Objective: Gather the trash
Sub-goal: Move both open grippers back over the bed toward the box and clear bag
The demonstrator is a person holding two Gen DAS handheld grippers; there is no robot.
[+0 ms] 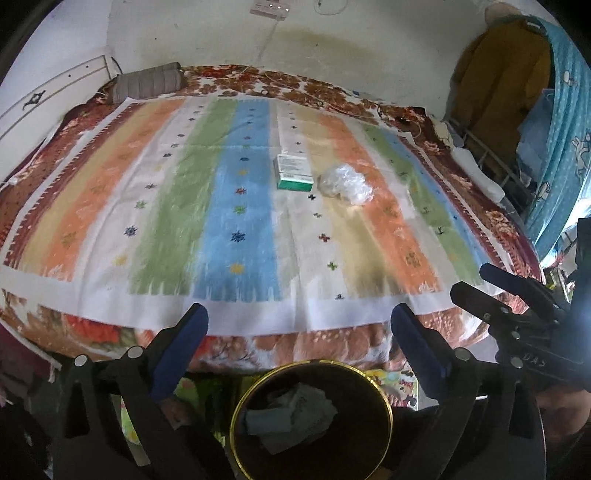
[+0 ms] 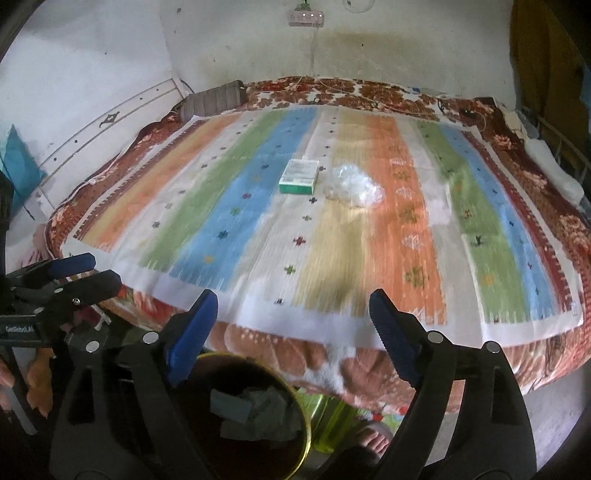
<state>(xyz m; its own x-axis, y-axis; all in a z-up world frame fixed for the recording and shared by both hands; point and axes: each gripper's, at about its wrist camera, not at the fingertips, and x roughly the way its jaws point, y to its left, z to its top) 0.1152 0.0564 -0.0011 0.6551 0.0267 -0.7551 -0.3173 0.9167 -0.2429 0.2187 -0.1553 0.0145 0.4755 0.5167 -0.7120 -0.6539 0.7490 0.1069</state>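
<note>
While both grippers hang with jaws spread wide and nothing between the pads, one dark round bin (image 1: 312,417) with a gold rim sits on the floor directly beneath them, at the foot of a bed. Seen from the left gripper (image 1: 299,321), the bin lies just below and between its two blue-padded fingers (image 1: 184,343); from the right gripper (image 2: 293,314) it lies below and toward the left finger. Inside the bin rests one crumpled grey-green wad of paper (image 1: 295,413).

Beyond the fingertips, one striped cloth (image 1: 155,206) in orange, green, blue and cream bands covers the floral bedspread (image 1: 332,343). Two pieces of trash remain well ahead of both grippers, near the middle of the cloth: one green-and-white carton (image 1: 293,173), and just to its right one crumpled clear plastic bag (image 1: 345,184), the two lying close together but apart.

Farther off, one grey striped pillow (image 1: 147,83) lies at the bed's far left corner, and one white power strip (image 2: 306,16) hangs on the stained wall behind.
</note>
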